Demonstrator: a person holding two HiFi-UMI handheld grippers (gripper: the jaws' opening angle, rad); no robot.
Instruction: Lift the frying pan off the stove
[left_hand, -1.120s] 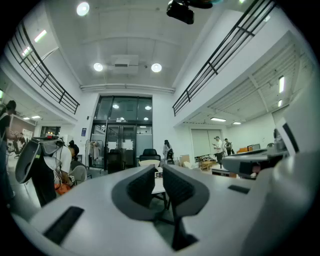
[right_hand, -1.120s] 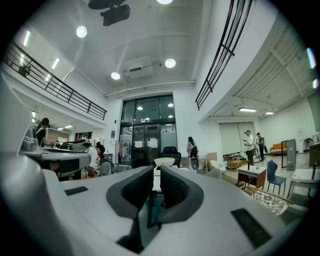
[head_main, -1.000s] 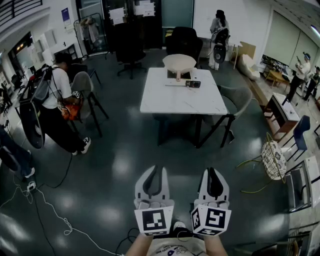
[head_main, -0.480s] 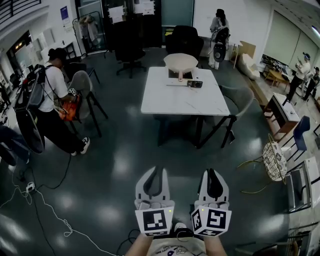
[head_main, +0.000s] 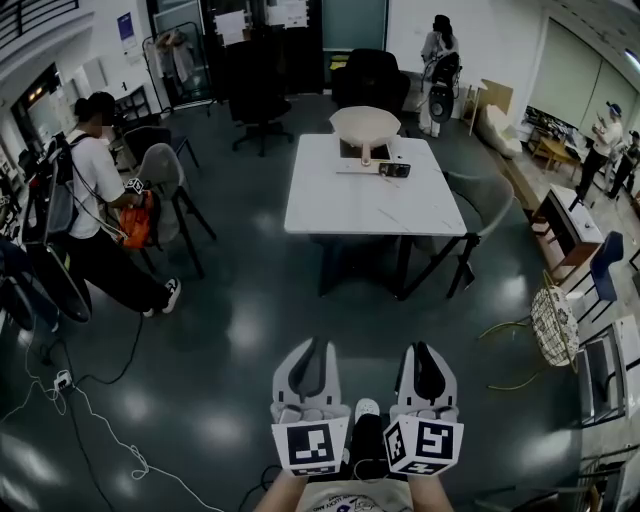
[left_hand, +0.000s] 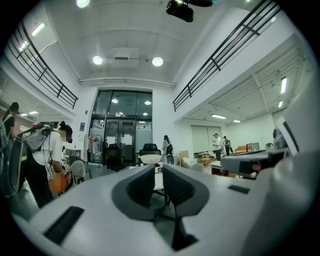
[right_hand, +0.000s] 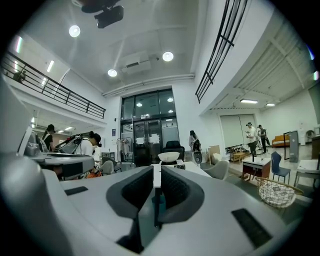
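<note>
The frying pan (head_main: 365, 122) sits on the stove (head_main: 346, 154) at the far end of the white table (head_main: 360, 205). The pan is a light cream color. Its handle sticks out toward the person holding the tools, so the pan's long line runs from the far end of the table to the near end. A small dark thing (head_main: 394, 170) lies on the table just beside the stove, and I cannot tell what it is. The left hand-held gripper (head_main: 308, 350) and the right hand-held gripper (head_main: 432, 352) are low down, side by side, over the dark shiny floor (head_main: 230, 330). Both point at the table but are well apart from it. In the left gripper view, the left hand-held gripper (left_hand: 158, 170) has its jaws pressed almost together with nothing in them, and the pan (left_hand: 150, 159) shows tiny beyond the tips. In the right gripper view, the right hand-held gripper (right_hand: 156, 172) is closed up the same way and holds nothing, with the pan (right_hand: 169, 156) far ahead. A person with a backpack (head_main: 90, 190) stands off to the left by a gray chair (head_main: 165, 170).
</note>
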